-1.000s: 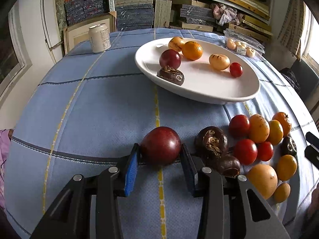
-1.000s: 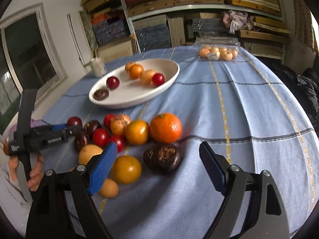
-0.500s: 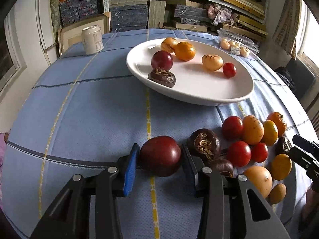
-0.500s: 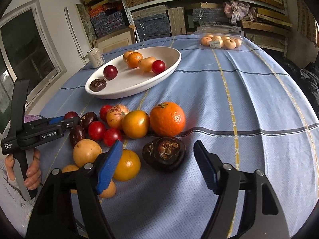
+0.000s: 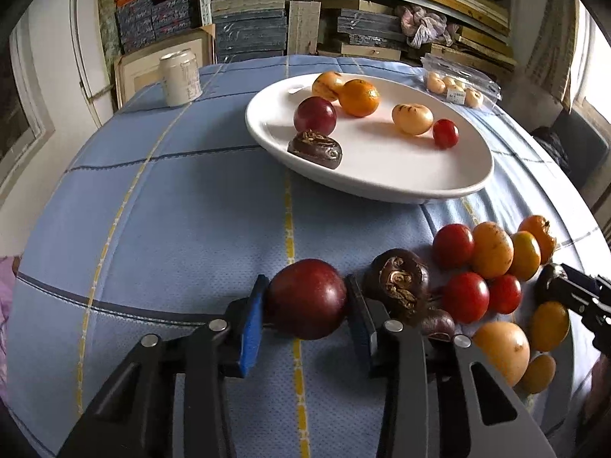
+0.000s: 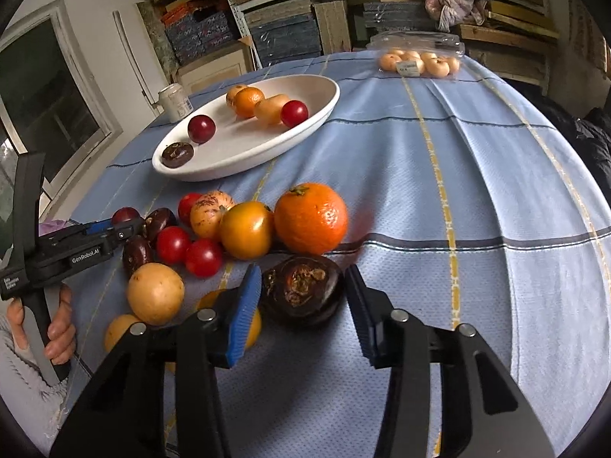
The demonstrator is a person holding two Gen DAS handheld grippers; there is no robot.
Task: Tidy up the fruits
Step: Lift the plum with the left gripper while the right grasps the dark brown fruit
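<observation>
Dark red plum (image 5: 307, 299), round and glossy, clamped between two blue pads just above the blue checked cloth, left of the loose fruit cluster (image 5: 492, 263) of red tomatoes, orange and yellow fruits and dark brown wrinkled ones. One dark brown wrinkled fruit (image 6: 301, 290) sits on the cloth, scarred crown up, flanked by pads, just in front of a bright orange mandarin (image 6: 311, 217). White oval dish (image 5: 401, 175) farther back holds six: plum, wrinkled brown fruit, mandarin, two pale yellow fruits, small red tomato.

Black two-finger grippers (image 6: 301, 305) with ribbed blue pads (image 6: 242, 316) and silver pivot screws — one marked GenRobot.AI — grey knit sleeve (image 6: 23, 374)
</observation>
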